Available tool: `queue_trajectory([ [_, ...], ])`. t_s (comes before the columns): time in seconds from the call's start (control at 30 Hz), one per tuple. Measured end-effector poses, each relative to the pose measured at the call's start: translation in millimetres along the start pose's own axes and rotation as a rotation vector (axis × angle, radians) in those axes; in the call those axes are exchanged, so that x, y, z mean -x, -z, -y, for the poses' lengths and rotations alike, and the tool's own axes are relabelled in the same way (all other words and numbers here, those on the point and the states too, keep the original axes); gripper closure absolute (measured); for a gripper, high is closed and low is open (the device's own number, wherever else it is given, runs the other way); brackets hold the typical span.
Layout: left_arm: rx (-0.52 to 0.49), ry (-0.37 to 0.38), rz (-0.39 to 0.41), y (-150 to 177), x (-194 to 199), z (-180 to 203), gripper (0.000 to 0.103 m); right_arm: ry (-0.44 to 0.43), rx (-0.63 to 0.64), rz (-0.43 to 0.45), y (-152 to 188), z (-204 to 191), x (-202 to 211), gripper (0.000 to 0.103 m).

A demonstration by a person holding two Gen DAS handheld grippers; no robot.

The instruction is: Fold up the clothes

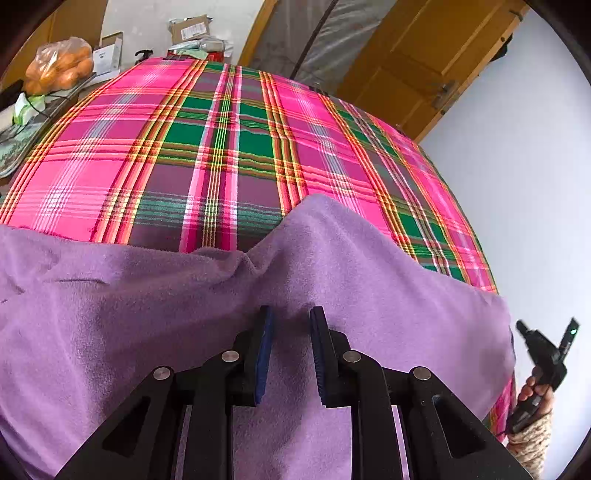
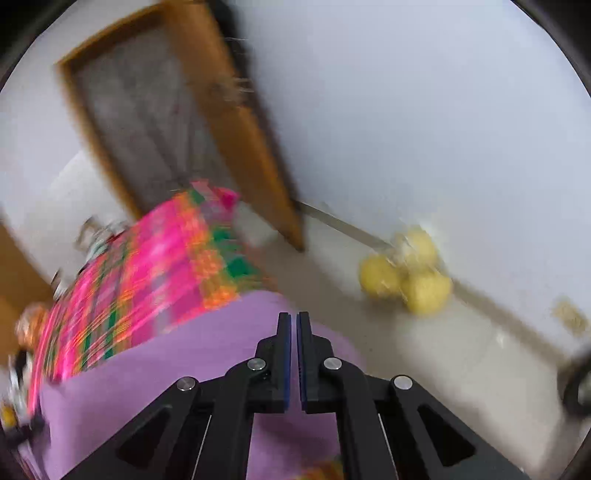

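Note:
A purple fleece cloth [image 1: 147, 314] lies across the near part of a table covered with a pink and green plaid cloth [image 1: 221, 147]. Its far edge rises in a ridge just ahead of my left gripper [image 1: 291, 317], which hovers open over the fleece. The right wrist view is blurred by motion. There my right gripper [image 2: 294, 317] is shut with nothing visible between its pads, beyond the right corner of the purple cloth [image 2: 184, 362]. In the left wrist view a hand [image 1: 535, 387] holds that gripper off the table's right edge.
A bag of oranges [image 1: 59, 66], cardboard boxes [image 1: 192, 29] and clutter line the table's far left. A wooden door [image 1: 424, 55] stands behind. Yellow round fruits [image 2: 406, 277] lie on the floor by the white wall. The plaid cloth [image 2: 147, 266] drops off at the table's right edge.

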State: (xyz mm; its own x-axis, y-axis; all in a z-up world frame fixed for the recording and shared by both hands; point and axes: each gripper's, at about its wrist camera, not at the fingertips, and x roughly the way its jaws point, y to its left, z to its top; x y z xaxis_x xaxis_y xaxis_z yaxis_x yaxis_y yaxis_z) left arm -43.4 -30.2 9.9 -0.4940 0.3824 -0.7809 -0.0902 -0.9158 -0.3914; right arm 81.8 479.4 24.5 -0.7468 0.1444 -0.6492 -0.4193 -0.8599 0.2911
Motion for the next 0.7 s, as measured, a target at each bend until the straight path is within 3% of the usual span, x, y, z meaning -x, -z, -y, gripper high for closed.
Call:
queue_trajectory([
  [0.1,0.008,0.006,0.003,0.3,0.1,-1.3,0.082,-0.094,0.132,-0.037,3.6,-40.3,-6.8,0.09],
  [0.2,0.01,0.007,0.004,0.8,0.0,-1.6,0.082,-0.188,0.263,-0.076,7.3,-80.4,-13.9,0.089],
  [0.33,0.006,0.005,0.004,1.6,0.0,-0.9,0.082,-0.176,0.389,-0.147,19.3,-114.3,-36.4,0.089],
  [0.43,0.009,0.011,0.003,1.3,0.0,-2.1,0.082,-0.141,0.377,-0.21,18.5,-112.7,-57.3,0.089],
  [0.47,0.01,0.013,0.003,1.2,0.0,-2.5,0.082,-0.154,0.352,-0.204,14.8,-107.0,-58.2,0.09],
  [0.53,0.011,0.015,0.003,0.9,0.0,-3.2,0.082,-0.097,0.336,-0.188,9.4,-99.0,-60.0,0.091],
  [0.6,0.011,0.017,0.003,0.9,-0.1,-3.8,0.082,-0.051,0.313,-0.18,4.1,-89.8,-62.5,0.098],
  [0.7,0.012,0.024,0.005,1.6,0.7,-5.6,0.082,-0.05,0.269,-0.179,-1.4,-77.2,-64.4,0.101],
])
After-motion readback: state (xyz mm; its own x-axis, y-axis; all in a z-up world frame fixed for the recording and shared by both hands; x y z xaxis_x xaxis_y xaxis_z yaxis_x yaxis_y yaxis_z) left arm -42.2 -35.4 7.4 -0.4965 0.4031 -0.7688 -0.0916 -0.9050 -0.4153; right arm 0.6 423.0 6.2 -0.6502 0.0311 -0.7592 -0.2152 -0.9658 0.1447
